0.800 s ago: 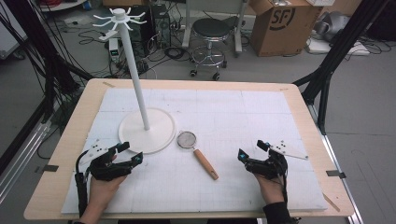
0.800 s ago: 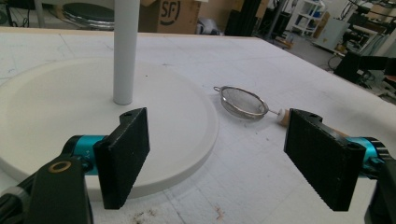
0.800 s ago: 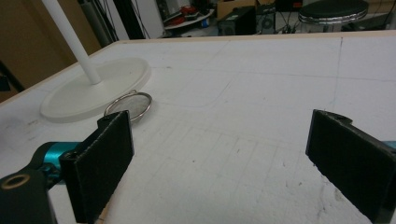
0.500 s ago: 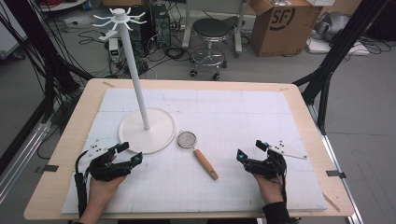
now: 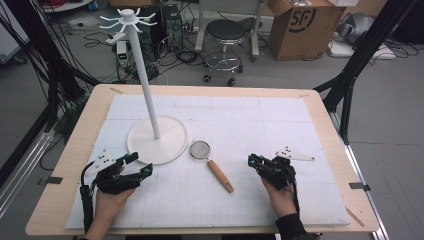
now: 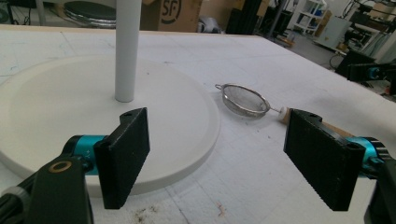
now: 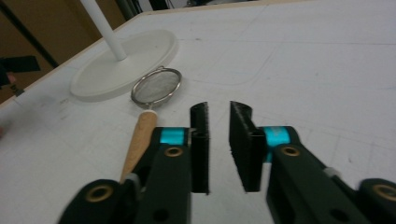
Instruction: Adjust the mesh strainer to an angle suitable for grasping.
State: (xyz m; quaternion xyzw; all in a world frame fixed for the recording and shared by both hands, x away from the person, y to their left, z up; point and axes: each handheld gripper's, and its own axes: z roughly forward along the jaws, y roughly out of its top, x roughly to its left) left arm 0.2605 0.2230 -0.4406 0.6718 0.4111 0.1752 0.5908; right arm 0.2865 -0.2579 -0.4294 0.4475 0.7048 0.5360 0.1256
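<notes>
Resting claws (image 5: 136, 164) (image 5: 254, 161) flank strainer (image 5: 201, 149).

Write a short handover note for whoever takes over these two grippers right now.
Left gripper: jaws wide open, nothing between them, at the rim of the white stand.
Right gripper: jaws nearly shut with a narrow gap, holding nothing, on the mat to the right of the strainer.
Strainer: flat on the mat beside the stand's base, wooden handle pointing toward the person.
Done: nothing picked up.
Left: probably grasping the strainer and hanging it on the stand.
</notes>
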